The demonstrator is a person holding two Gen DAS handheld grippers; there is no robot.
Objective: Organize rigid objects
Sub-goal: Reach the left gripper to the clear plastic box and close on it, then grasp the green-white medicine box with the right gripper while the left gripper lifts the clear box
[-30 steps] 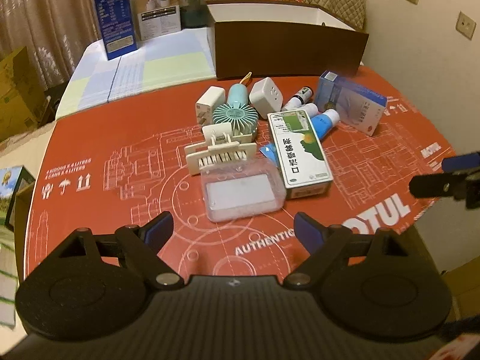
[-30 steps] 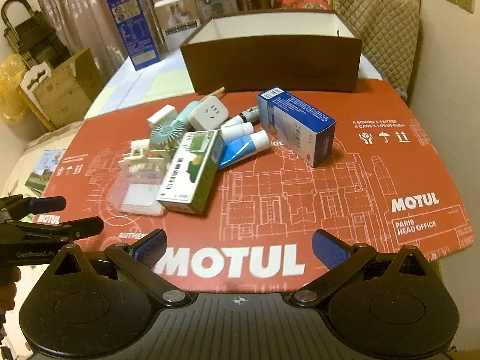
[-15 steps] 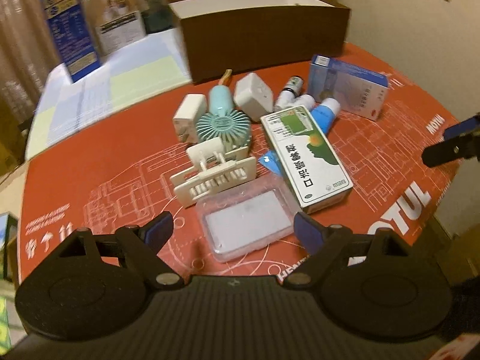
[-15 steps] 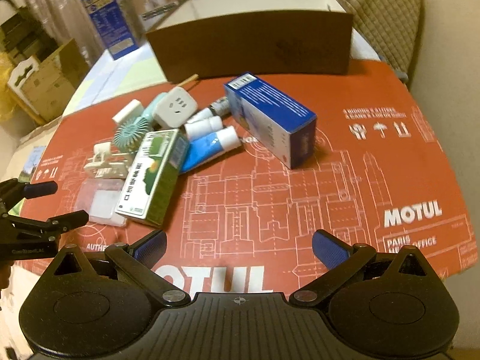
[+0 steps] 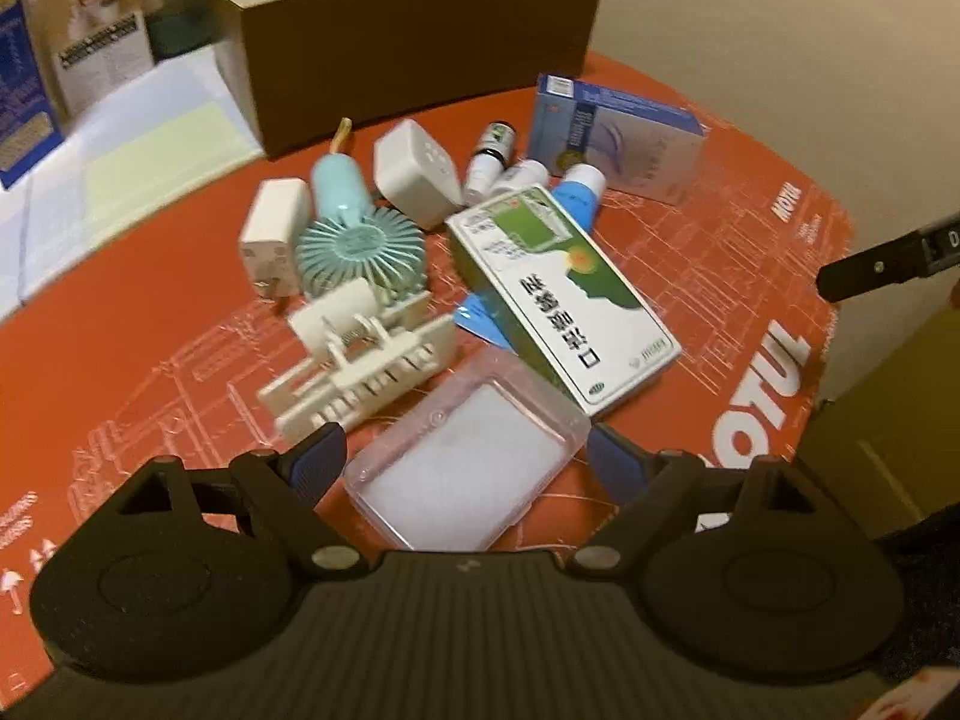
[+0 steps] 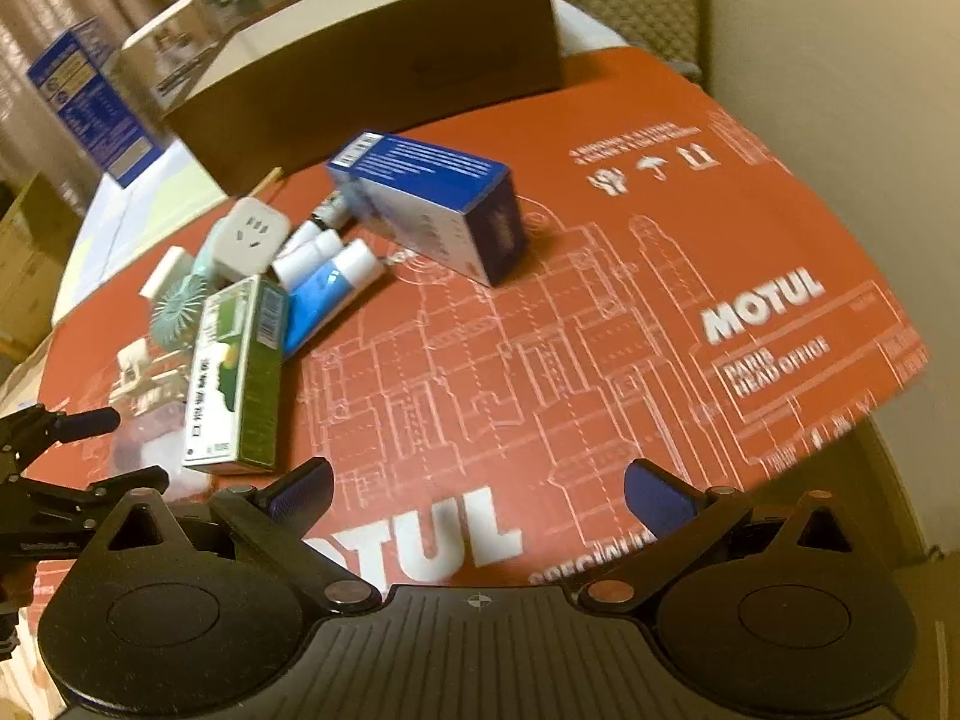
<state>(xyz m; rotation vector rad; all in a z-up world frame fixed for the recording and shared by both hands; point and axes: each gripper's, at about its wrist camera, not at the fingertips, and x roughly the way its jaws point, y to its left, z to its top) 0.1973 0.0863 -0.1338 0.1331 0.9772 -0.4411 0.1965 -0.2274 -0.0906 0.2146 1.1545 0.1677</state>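
A pile of small objects lies on a red mat (image 5: pixel 150 324). My left gripper (image 5: pixel 465 462) is open, its fingers on either side of a clear plastic case (image 5: pixel 468 456). Behind the case lie a cream clip holder (image 5: pixel 360 360), a teal mini fan (image 5: pixel 354 234), a green-and-white box (image 5: pixel 564 294), white plug adapters (image 5: pixel 414 174), small bottles (image 5: pixel 498 150) and a blue-and-white box (image 5: pixel 618 138). My right gripper (image 6: pixel 477 489) is open and empty above the mat's front edge. The blue box (image 6: pixel 432 204) and green box (image 6: pixel 240 372) lie ahead of it to the left.
A large open brown box (image 5: pixel 420 30) stands at the back of the mat and also shows in the right wrist view (image 6: pixel 372 72). Cartons (image 5: pixel 90 42) stand at the back left. A wall lies to the right. The left gripper (image 6: pixel 72 456) shows at the left edge.
My left gripper has moved forward and down until the clear case lies between its fingers. My right gripper has moved forward over the mat and tilted.
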